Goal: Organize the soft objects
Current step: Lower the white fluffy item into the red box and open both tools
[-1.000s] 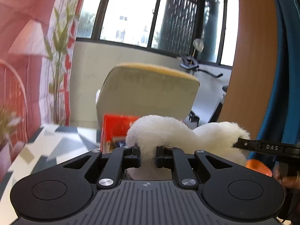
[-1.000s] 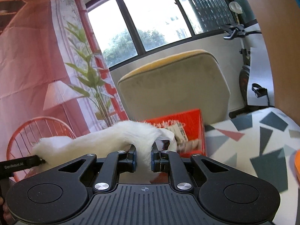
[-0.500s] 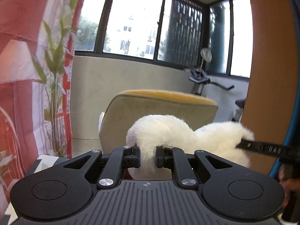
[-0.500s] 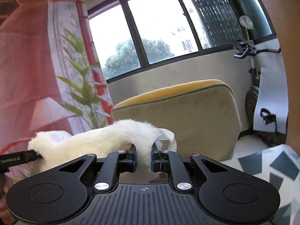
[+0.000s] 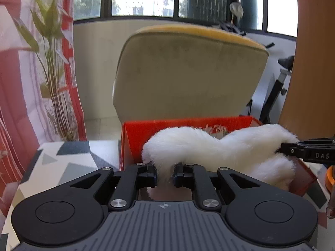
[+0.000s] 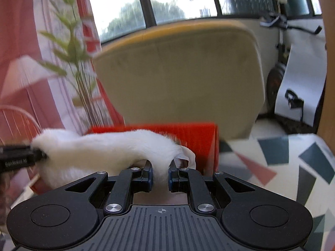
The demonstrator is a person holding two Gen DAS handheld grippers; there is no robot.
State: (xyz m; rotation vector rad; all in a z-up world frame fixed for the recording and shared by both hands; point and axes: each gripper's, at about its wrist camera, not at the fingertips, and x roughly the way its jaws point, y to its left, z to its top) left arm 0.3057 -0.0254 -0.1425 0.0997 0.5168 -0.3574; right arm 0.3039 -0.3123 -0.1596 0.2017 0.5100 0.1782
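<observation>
A white furry soft piece (image 5: 226, 148) hangs stretched between both grippers, over the open red box (image 5: 136, 133). My left gripper (image 5: 165, 173) pinches its left end; the jaws are opening, with the fur still pressed between the pads. In the right wrist view the same fur (image 6: 108, 146) spans leftward from my right gripper (image 6: 160, 174), which is shut on its right end beside a white label loop (image 6: 188, 154). The red box (image 6: 199, 138) sits just behind and below it. Each gripper's fingers (image 5: 307, 151) also show at the other view's edge, the left one's fingers (image 6: 18, 156) among them.
The red box stands on a table with a geometric-patterned cloth (image 6: 282, 163). Behind it is a beige and yellow chair back (image 5: 188, 73). A pink curtain with a plant print (image 5: 41, 62) hangs left; an exercise bike (image 6: 280, 67) stands right. An orange object (image 5: 329, 177) peeks in at the right edge.
Both grippers carried the fur forward and down toward the chair; the red box, out of sight half a second ago, is now directly under the fur.
</observation>
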